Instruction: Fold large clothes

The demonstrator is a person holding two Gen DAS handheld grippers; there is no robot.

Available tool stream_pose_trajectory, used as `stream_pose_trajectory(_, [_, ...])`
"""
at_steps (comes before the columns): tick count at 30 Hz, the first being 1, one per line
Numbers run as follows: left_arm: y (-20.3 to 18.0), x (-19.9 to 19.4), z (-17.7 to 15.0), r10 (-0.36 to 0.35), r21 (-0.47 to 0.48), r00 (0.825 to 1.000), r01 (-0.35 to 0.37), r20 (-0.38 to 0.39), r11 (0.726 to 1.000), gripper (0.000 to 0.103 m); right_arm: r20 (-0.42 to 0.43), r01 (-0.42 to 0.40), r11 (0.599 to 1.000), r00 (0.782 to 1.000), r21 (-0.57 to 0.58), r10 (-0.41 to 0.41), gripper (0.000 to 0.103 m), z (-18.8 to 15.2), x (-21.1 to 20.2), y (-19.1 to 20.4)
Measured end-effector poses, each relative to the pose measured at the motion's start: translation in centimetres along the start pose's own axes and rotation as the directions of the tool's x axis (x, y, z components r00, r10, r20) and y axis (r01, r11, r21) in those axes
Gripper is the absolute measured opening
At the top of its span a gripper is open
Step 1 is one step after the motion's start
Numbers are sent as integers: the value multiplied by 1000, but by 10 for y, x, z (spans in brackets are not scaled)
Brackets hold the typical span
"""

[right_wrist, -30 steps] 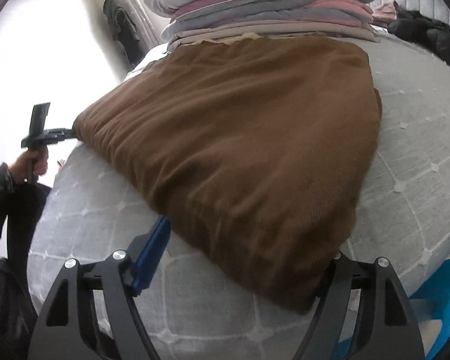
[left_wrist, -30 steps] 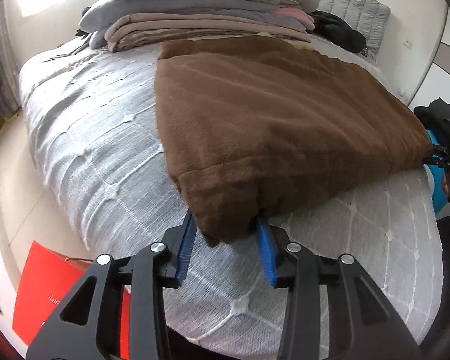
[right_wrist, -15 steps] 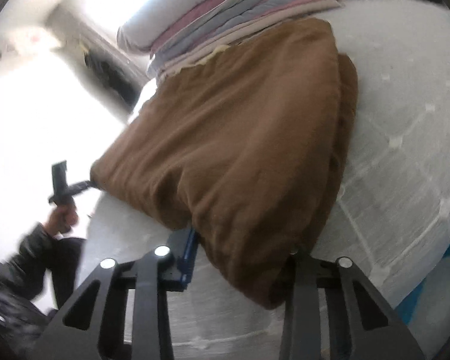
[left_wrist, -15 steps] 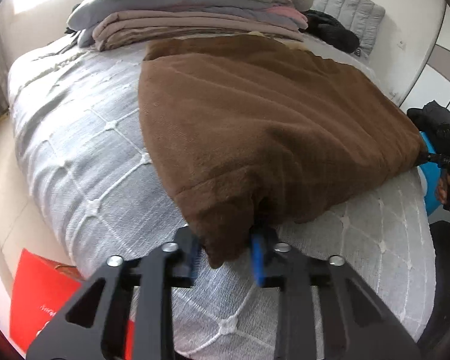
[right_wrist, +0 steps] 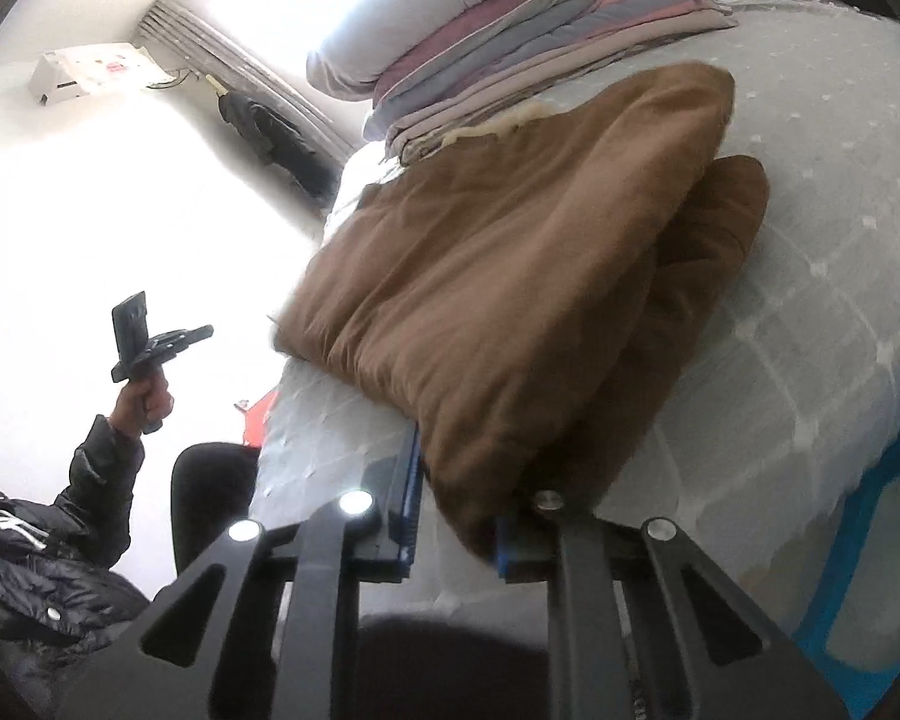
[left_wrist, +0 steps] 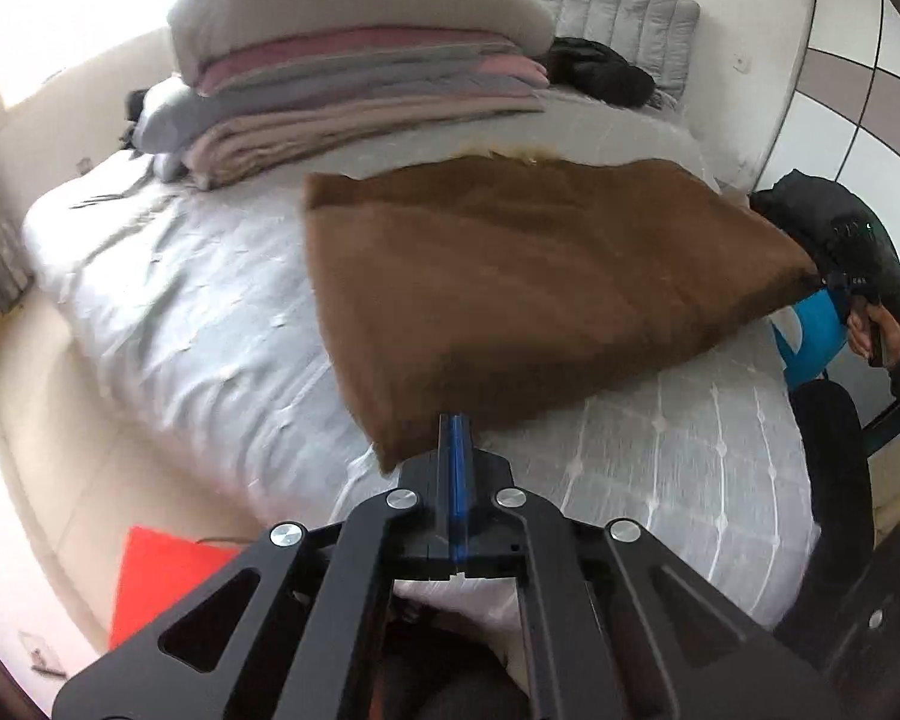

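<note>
Two grippers work one brown blanket [left_wrist: 528,276] lying across the bed [left_wrist: 690,480] at its near edge. The left gripper [left_wrist: 453,438] is pinched fully together, and from the right wrist view nothing hangs from it. The right gripper [right_wrist: 456,531] is narrowing its jaws on the blanket's thick folded corner. Folded bedding [left_wrist: 360,102] is stacked at the far edge.

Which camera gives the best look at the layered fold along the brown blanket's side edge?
The right wrist view: the brown blanket shows two stacked layers along its right side there. The left wrist view shows only its flat top face, with that fold hidden.
</note>
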State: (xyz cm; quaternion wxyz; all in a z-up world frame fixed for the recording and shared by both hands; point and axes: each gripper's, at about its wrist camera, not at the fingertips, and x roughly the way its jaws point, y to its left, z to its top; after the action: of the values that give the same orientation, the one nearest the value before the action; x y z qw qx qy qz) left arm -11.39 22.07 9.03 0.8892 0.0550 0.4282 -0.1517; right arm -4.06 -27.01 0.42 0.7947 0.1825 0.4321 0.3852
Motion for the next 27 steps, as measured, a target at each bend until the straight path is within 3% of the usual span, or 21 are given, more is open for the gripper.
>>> stream_pose_trajectory(2, [18,-5,-14,15,-52,1000,-16,-22,999,0,-32,45,999,999,18,-45,20,-12,1,-7])
stream_pose_trajectory(4, [40,6,-29,-25,-170,998,15,-57,985,3,-36,74,995,997,72,-72,25,-20,4,-20])
stream_pose_trajectory(5, [53,17,-37,-74,-258,995,54,-68,965,9,-44,49,990,998,135,-44,31,-24,9,-31])
stream_pose_trajectory(6, [65,30,-45,-151,-359,986,118,-64,926,35,-40,16,981,999,194,-9,39,-28,10,-39])
stream_pose_trajectory(7, [77,44,-52,-233,-462,972,191,-37,866,67,-22,3,973,1000,233,2,43,-30,9,-44])
stream_pose_trajectory(8, [85,54,-58,-281,-540,960,244,16,805,74,19,-18,960,1000,279,13,52,-35,3,-48])
stream_pose_trajectory(9, [89,61,-63,-313,-587,948,285,56,758,78,50,-45,951,998,306,30,67,-40,-2,-50])
stream_pose_trajectory(10, [100,74,-69,-369,-657,922,352,120,667,84,77,-58,942,996,331,34,75,-43,-7,-50])
stream_pose_trajectory(11, [108,84,-74,-387,-708,909,375,154,599,88,106,-58,928,994,367,20,83,-47,-14,-53])
stream_pose_trajectory(13, [116,100,-82,-399,-759,900,382,176,528,90,137,-95,897,990,431,39,84,-53,-22,-61])
stream_pose_trajectory(15, [122,118,-85,-408,-806,906,325,114,495,90,146,-111,856,988,505,43,89,-59,-24,-72])
stream_pose_trajectory(16, [124,122,-85,-437,-817,889,350,135,459,90,152,-128,836,987,534,54,89,-62,-24,-77])
stream_pose_trajectory(17, [124,123,-84,-454,-818,878,370,152,441,90,166,-159,823,983,546,79,89,-62,-22,-80])
stream_pose_trajectory(21, [111,130,-68,-486,-796,857,412,172,444,90,181,-213,791,975,574,131,89,-60,-7,-86])
stream_pose_trajectory(27, [100,150,-47,-499,-806,844,430,199,407,90,174,-259,757,966,600,192,89,-64,13,-87])
